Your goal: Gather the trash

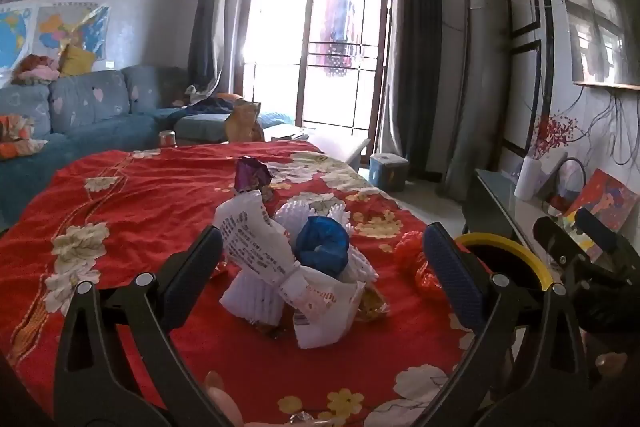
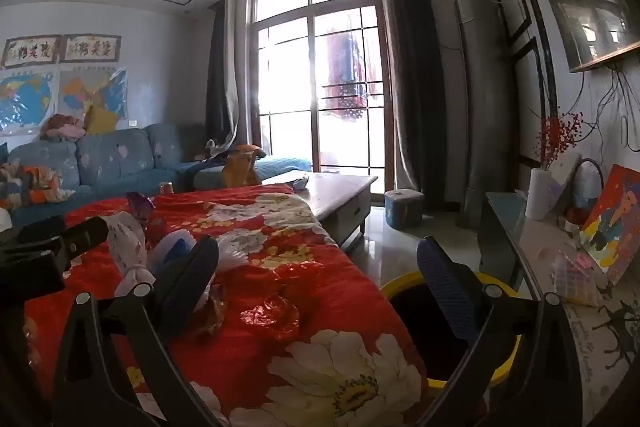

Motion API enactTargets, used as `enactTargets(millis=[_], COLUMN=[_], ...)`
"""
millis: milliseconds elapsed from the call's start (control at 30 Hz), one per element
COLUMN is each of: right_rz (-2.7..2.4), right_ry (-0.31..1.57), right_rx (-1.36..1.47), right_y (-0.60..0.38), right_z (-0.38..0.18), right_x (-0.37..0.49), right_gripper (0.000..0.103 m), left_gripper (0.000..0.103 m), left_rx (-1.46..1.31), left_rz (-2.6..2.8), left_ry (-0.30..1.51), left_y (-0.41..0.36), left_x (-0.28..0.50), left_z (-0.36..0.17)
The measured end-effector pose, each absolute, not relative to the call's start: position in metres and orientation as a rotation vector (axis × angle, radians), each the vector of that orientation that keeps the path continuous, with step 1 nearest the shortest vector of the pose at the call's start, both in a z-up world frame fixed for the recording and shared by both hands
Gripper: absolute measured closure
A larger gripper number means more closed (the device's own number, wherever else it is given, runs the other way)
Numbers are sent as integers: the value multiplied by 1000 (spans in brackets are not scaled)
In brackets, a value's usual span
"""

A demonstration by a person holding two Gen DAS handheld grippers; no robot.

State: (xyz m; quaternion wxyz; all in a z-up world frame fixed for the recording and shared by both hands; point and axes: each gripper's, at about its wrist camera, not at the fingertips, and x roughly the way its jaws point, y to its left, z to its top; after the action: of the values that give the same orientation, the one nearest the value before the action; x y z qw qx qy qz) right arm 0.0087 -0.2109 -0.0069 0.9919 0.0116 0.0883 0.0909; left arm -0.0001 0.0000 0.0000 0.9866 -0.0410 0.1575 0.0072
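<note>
The left hand-held gripper [image 1: 322, 259] points slightly downward over the counter [image 1: 132, 211], and its jaws stand wide with nothing pressed between them. Its fingers [image 1: 452, 267] are black plastic arms with ribbed blue pads. Between them, but not touched, lies the pile of trash [image 1: 296, 267] – a crumpled white wrapper [image 1: 260, 243] with printed text, white foam fruit netting [image 1: 312, 215] with a ridged surface, and a blue crumpled ball [image 1: 322, 243] resting on top. A purple foil wrapper [image 1: 251, 175] stands just behind the pile, and a shiny red foil piece [image 1: 416, 263] lies to its right, near the counter edge.

The right hand-held gripper [image 2: 316, 267] is held almost level and is also wide, holding nothing. It hangs over the right edge of the counter, with its right finger above the trash bin [image 2: 502, 367] – a round black container with a yellow rim, standing on the floor beside the counter. Red foil [image 2: 276, 315] lies on the cloth between its fingers, apart from both.

The counter is covered with a red floral cloth [image 2: 320, 347], soft and wrinkled, with big white and yellow flowers. In the right wrist view the left hand-held gripper shows at the left edge, near the pile.
</note>
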Motion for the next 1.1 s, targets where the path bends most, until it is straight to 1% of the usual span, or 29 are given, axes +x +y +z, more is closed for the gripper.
enactTargets(millis=[1100], right_rz=[186], right_ry=[200], right_rx=[23], right_y=[-208], right_z=[-11], right_x=[16], right_gripper=[6], left_gripper=[11], left_rx=[-70], left_rz=[0], left_ry=[309], left_y=[0], left_x=[-3], left_z=[-1])
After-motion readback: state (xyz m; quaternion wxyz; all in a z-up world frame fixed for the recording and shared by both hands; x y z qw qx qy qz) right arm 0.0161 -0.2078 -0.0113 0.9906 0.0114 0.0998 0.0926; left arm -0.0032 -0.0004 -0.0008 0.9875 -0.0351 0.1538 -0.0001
